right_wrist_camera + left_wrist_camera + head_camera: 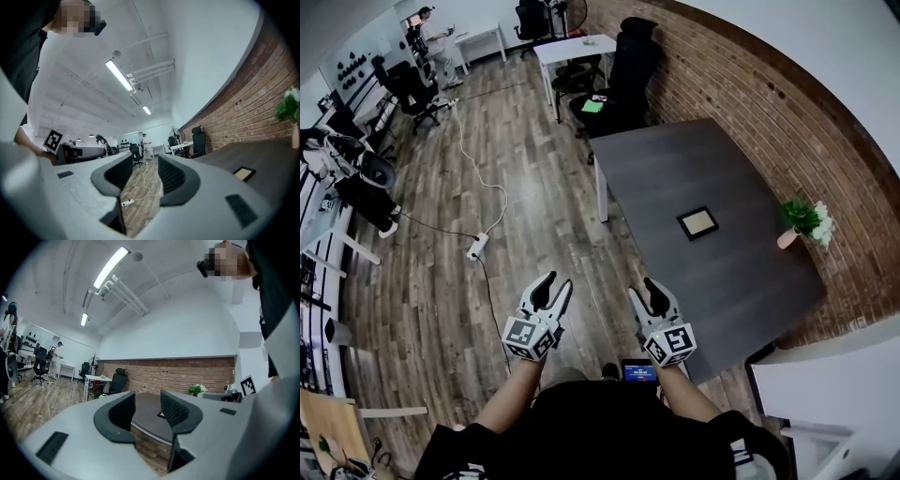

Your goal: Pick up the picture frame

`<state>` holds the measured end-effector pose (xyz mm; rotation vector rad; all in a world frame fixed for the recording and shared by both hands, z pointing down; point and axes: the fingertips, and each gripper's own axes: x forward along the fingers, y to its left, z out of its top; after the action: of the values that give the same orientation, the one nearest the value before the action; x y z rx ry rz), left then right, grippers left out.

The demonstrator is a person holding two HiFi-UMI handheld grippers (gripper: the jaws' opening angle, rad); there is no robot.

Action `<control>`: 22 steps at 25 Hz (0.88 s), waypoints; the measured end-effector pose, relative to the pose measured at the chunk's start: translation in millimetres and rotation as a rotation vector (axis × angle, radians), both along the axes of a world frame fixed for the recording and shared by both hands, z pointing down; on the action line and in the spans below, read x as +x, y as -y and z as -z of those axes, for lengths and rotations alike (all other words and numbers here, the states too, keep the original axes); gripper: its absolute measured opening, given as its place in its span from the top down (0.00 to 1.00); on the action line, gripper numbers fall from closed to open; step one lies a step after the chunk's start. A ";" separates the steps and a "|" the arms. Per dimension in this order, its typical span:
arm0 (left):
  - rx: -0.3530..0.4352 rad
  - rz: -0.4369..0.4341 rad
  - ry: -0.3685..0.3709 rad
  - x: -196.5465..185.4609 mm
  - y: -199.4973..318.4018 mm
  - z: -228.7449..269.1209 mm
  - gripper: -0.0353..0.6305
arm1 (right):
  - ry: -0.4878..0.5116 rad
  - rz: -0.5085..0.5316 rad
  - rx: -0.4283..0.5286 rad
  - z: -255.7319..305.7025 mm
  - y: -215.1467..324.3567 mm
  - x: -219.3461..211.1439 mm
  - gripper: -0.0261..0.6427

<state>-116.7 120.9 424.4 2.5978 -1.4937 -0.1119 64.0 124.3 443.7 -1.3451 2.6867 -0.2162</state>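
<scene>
Your left tongs and right tongs are pale grey with black pads, their cubes checked in black-and-white squares. The tabletop is dark charcoal; the picture frame on it, black around tan. The plant is green with white blooms, its pot peach. The brick wall is reddish-brown, the plank floor brown.

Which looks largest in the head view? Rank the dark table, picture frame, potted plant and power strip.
1. Dark table, by far.
2. Potted plant and picture frame: near alike, so unranked.
3. Power strip, smallest; it lies on the floor, farther from the camera, so unsure.
</scene>
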 end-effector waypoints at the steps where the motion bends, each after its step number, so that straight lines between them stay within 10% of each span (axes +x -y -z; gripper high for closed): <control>1: 0.003 0.002 0.001 -1.6 8.1 -0.3 0.72 | 0.001 0.000 -0.004 -2.1 7.7 -0.9 0.70; 22: -0.033 -0.104 -0.050 -84.4 293.3 -31.3 0.72 | -0.035 -0.126 -0.049 -16.3 264.5 -67.7 0.71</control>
<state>-201.2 -172.4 455.8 2.6201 -1.3306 -0.1385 -3.6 -140.2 460.0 -1.5401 2.6291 -0.2490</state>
